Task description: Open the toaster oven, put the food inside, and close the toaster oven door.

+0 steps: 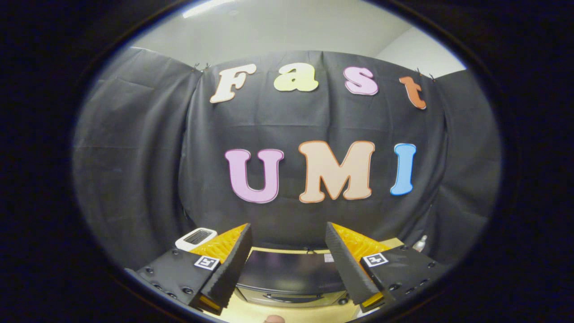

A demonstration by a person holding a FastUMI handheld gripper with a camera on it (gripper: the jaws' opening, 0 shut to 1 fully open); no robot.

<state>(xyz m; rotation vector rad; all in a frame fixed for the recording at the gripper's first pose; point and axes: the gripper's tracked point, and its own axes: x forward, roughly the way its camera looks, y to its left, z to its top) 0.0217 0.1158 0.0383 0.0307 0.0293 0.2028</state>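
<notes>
My gripper (289, 264) is open, its two black-and-orange fingers (228, 264) spread wide with nothing between them. Below and just ahead of the fingers stands the black toaster oven (289, 273), seen from above: its dark top and the upper part of its front with the door handle (287, 296). The door looks closed. A small rounded tan thing (274, 319) sits in front of the oven on the table; whether it is the food I cannot tell.
The oven rests on a light wooden table (251, 314). A white device with a dark slot (196, 237) stands beyond the left finger. A small pale bottle-like object (420, 243) stands beyond the right finger. Black cloth walls close the booth behind.
</notes>
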